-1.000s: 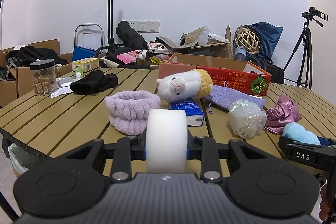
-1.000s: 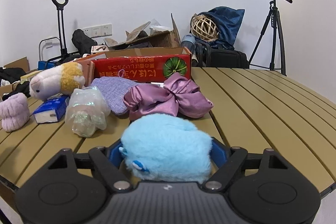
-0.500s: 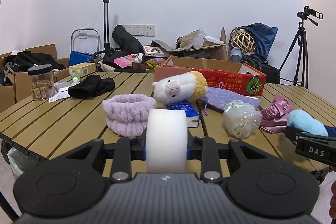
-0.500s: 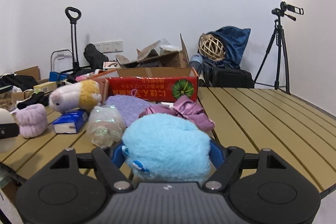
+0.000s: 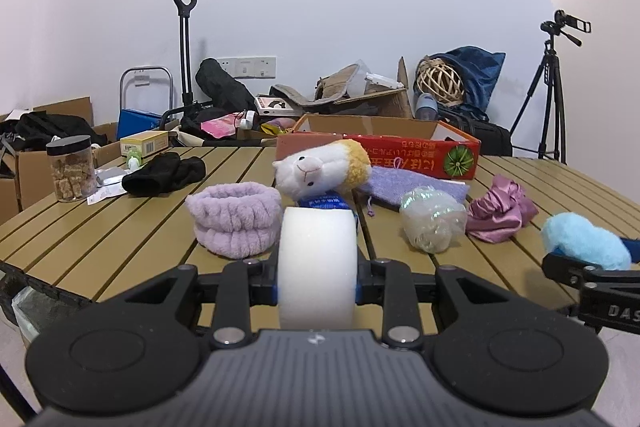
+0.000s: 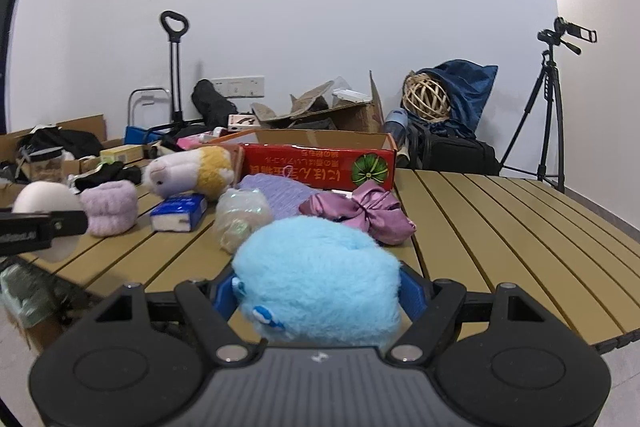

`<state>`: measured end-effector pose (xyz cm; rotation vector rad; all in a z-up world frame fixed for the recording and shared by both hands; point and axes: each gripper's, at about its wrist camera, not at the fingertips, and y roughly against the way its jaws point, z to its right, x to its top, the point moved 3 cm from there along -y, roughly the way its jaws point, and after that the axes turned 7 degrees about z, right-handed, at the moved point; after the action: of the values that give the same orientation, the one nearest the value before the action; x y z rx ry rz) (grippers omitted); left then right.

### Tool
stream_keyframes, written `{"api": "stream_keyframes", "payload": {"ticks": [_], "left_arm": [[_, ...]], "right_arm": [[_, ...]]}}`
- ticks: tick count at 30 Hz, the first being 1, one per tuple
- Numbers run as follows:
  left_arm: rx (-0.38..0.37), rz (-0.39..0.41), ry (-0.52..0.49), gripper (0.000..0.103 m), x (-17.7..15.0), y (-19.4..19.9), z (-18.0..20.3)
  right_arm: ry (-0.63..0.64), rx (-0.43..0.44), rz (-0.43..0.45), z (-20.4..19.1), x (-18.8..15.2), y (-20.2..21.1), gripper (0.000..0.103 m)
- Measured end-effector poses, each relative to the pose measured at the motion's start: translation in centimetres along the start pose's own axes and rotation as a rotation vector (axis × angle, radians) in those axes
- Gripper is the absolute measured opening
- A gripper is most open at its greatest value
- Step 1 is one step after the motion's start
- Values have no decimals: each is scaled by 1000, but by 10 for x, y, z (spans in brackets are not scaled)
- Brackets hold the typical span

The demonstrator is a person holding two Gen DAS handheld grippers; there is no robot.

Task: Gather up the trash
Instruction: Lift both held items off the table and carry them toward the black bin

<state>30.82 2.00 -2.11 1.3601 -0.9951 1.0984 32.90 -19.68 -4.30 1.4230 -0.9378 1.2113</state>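
My left gripper (image 5: 317, 269) is shut on a white foam sponge (image 5: 317, 259), held near the table's front edge. My right gripper (image 6: 320, 291) is shut on a fluffy light-blue puff (image 6: 320, 291), also near the front edge; the puff shows at the right of the left wrist view (image 5: 584, 241). The sponge shows at the left of the right wrist view (image 6: 46, 201). On the slatted wooden table (image 5: 120, 219) lie a crumpled clear plastic bag (image 5: 432, 223), a blue tissue pack (image 6: 180, 213), a lilac headband (image 5: 234, 219), a plush alpaca (image 5: 320, 167) and a pink satin bow (image 5: 500, 215).
A red cardboard box (image 5: 420, 155) stands at the table's back. A black cloth (image 5: 164, 173) and a jar (image 5: 72, 169) are at the left. A purple pouch (image 5: 404, 183) lies by the box. Boxes, bags and a tripod (image 5: 552, 95) stand behind the table.
Both grippers have pulled back from the table toward me, each still holding its item. The table items look farther away, and the table's front edge now shows in the right wrist view.
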Motion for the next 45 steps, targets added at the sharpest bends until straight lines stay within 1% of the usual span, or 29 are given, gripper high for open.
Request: {"api": "stream_keyframes", "payload": {"ticks": [5,9,12,19,24,30,40,43,45], "left_arm": [[-3,-10,-24,29,-7,12,-5],[-3,-29,-17,29,-12,19,-11],[-2,-36,-11,29,-15,28,-13],[11,-30,3,29,-20,58,-17],[6,-46,-15,29,-29,76,-15],[4,-101,-19,29,-46,93,-17],[12,-249,-37,29,-91,118,-29],[15,-282,-36,29,-102,124,-34],[25,-290,-36,29,-105,126,-36]], "right_arm": [[15,31,-7,0,-4,22,76],[7,35,-45,2,-10,30,76],[1,33,-71,-1,-20,38,76],[-9,61,-107,-14,-37,64,76],[-37,67,-148,-20,-52,81,76],[-48,69,-225,-27,-75,99,76],[-2,125,-386,-57,-116,117,76],[16,140,-417,-66,-126,121,76],[26,145,-429,-71,-130,123,76]]}}
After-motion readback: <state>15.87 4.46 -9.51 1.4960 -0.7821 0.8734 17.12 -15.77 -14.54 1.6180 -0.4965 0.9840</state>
